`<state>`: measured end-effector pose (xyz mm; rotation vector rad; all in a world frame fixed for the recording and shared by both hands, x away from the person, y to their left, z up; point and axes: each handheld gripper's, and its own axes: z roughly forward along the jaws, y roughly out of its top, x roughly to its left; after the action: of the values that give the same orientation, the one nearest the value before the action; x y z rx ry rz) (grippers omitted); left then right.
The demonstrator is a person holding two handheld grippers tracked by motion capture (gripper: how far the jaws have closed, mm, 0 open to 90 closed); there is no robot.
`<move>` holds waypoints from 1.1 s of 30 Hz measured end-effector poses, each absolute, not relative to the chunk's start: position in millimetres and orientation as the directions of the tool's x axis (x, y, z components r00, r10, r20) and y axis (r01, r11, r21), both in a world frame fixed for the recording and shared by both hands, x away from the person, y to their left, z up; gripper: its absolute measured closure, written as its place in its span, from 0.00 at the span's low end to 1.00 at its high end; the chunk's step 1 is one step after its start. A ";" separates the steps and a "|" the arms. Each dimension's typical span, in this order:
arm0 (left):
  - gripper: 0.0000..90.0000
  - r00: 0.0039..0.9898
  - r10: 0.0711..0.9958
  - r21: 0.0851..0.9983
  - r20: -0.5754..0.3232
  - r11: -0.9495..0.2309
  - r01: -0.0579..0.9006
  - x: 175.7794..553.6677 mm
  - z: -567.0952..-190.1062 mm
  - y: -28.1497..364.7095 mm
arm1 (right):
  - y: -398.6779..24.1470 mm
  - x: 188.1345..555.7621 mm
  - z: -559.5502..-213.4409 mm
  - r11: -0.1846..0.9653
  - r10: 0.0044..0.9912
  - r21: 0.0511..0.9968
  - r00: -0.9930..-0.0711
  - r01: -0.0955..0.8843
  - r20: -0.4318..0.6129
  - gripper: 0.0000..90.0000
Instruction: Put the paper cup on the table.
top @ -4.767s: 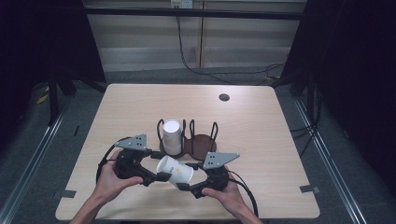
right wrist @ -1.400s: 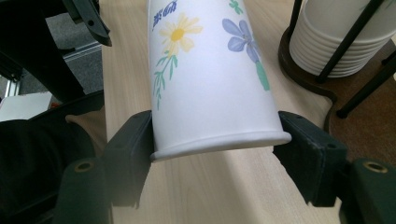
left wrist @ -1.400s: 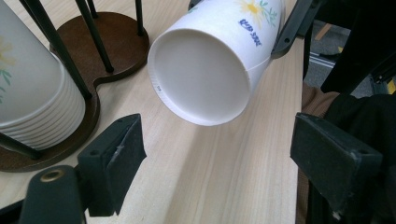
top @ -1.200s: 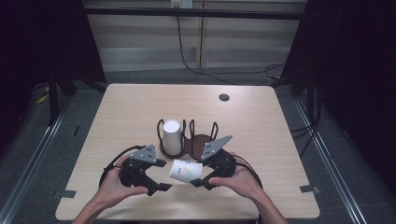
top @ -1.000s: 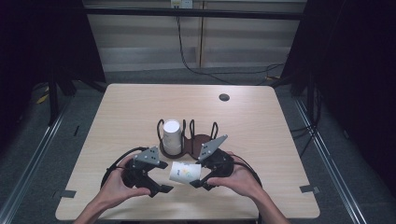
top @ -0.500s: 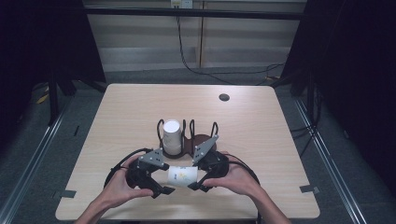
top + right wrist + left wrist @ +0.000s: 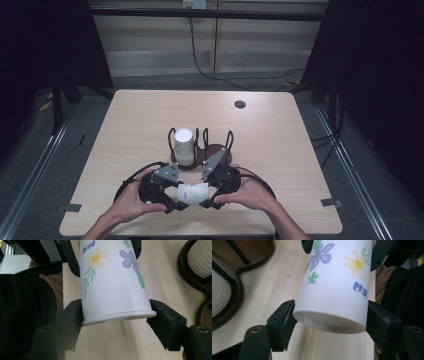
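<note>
flowered paper cup (image 7: 192, 192) lies sideways, we hold it just over the counter (image 7: 130, 125) near its front edge | left tongs (image 7: 176, 202) have just been closing, now gripping its base end | right tongs (image 7: 207, 199) clamp its rim end | wooden holder (image 7: 215, 150) with white ribbed cup (image 7: 183, 146) just behind

White paper cup (image 7: 334, 287) carries blue and yellow flowers, green leaves, blue lettering; black claws, pale wood table (image 7: 280, 130), dark brown holder (image 7: 216, 151).
</note>
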<state>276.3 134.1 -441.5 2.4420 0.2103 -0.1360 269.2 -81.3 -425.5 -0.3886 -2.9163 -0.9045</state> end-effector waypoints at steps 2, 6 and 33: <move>0.34 0.983 0.127 0.620 -0.135 -0.763 0.184 274.9 -442.4 132.9 | -80.0 268.2 -426.5 0.796 0.221 0.545 -0.965 0.263 0.143 0.33; 0.35 0.983 0.117 0.615 -0.144 -0.767 0.182 274.7 -443.8 132.2 | -78.2 268.4 -428.5 0.801 0.216 0.540 -0.966 0.258 0.141 0.33; 0.40 0.979 0.099 0.641 -0.176 -0.744 0.191 274.8 -440.5 134.4 | -74.5 268.7 -425.4 0.803 0.204 0.543 -0.970 0.244 0.135 0.30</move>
<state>274.8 134.4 -440.5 2.4132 0.2016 -0.1695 268.7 -74.5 -425.4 -0.3631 -2.9169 -0.8929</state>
